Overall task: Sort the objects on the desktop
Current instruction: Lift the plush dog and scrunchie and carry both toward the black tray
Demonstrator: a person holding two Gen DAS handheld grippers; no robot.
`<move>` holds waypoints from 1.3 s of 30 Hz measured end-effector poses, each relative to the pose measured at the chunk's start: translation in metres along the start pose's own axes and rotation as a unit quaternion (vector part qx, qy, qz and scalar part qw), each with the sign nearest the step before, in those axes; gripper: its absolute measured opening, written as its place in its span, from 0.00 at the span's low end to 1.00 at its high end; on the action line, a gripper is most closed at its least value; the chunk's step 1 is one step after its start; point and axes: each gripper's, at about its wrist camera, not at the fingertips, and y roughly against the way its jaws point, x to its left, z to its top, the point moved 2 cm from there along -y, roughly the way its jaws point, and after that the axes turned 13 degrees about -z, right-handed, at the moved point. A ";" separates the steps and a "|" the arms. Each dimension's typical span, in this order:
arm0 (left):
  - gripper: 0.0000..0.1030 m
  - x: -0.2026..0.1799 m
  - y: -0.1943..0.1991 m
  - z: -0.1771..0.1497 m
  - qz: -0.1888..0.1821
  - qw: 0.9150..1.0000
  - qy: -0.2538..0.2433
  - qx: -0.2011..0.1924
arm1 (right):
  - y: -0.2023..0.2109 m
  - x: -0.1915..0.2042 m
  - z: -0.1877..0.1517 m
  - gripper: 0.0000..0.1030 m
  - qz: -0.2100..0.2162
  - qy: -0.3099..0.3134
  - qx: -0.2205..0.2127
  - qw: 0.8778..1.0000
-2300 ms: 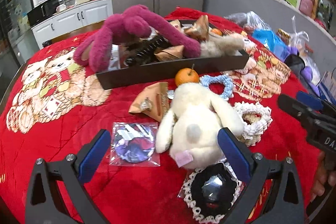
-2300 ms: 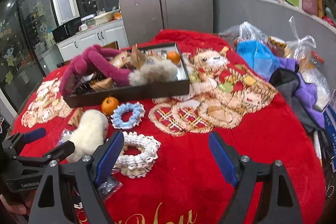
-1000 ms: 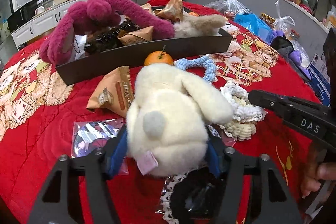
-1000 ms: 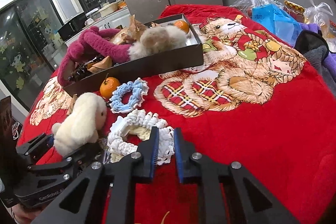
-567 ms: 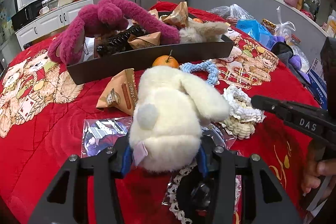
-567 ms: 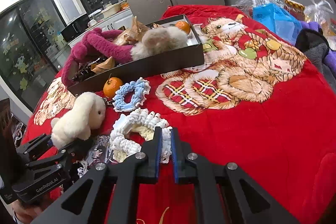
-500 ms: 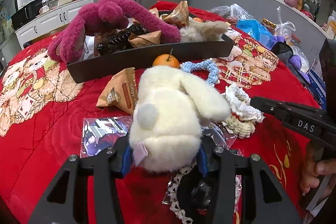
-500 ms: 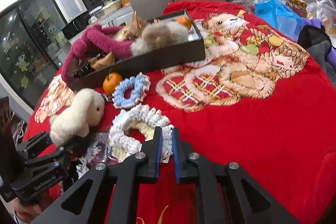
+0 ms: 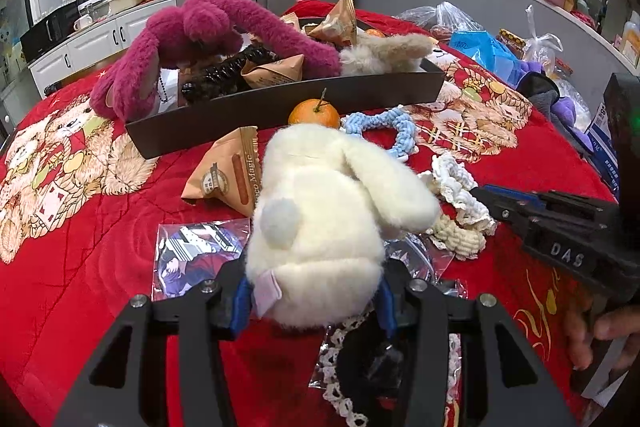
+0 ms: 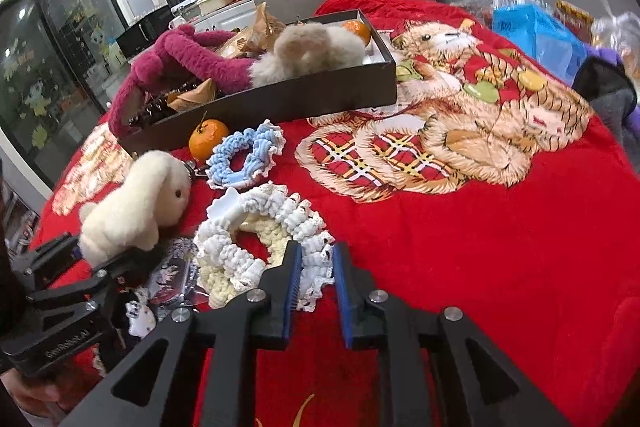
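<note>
White plush rabbit (image 9: 320, 223): largest loose item; we judge it light, soft, squashy. It sits on the red blanket (image 9: 80, 267) in front of the dark tray (image 9: 280, 103).
Left gripper (image 9: 312, 301): clamped on the rabbit's rump, pads sunk into the fur; a body grip is safer than an ear.
White scrunchie (image 10: 256, 243): limp, frilly, near weightless by our guess; we would pinch the band.
Right gripper (image 10: 318, 291): jaws narrow and opening, the scrunchie's frilled edge between them, no firm pinch visible.
Mandarin (image 10: 208, 143): small, firm, rolls; it lies against the tray wall.
</note>
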 end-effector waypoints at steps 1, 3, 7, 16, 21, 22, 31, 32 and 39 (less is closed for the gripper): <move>0.49 0.000 0.000 0.000 0.000 1.000 0.000 0.000 | 0.000 0.001 0.000 0.17 -0.005 0.004 -0.003 1.000; 0.49 0.000 0.000 0.000 0.000 1.000 0.001 0.000 | 0.000 0.006 0.000 0.16 -0.021 0.017 -0.008 1.000; 0.49 0.000 0.000 0.000 0.000 1.000 0.001 0.000 | 0.000 0.008 0.001 0.16 -0.032 0.030 -0.010 0.999; 0.49 0.000 0.017 0.005 0.000 1.000 0.004 -0.024 | 0.017 0.008 0.003 0.09 -0.032 0.023 -0.031 0.999; 0.49 0.000 0.028 0.009 -0.005 0.999 0.005 -0.041 | 0.037 0.009 0.011 0.09 -0.018 0.013 -0.056 0.998; 0.49 -0.001 0.030 0.010 -0.005 0.999 0.005 -0.043 | 0.041 0.010 0.012 0.09 -0.015 0.012 -0.058 0.998; 0.49 -0.007 0.056 0.018 0.001 0.998 0.002 -0.068 | 0.076 0.012 0.024 0.09 0.010 0.003 -0.088 0.996; 0.49 -0.007 0.059 0.019 0.001 0.998 0.003 -0.070 | 0.080 0.013 0.026 0.09 0.010 0.003 -0.092 0.996; 0.49 -0.011 0.075 0.026 0.004 0.997 0.002 -0.081 | 0.110 0.024 0.046 0.09 0.013 0.015 -0.126 0.992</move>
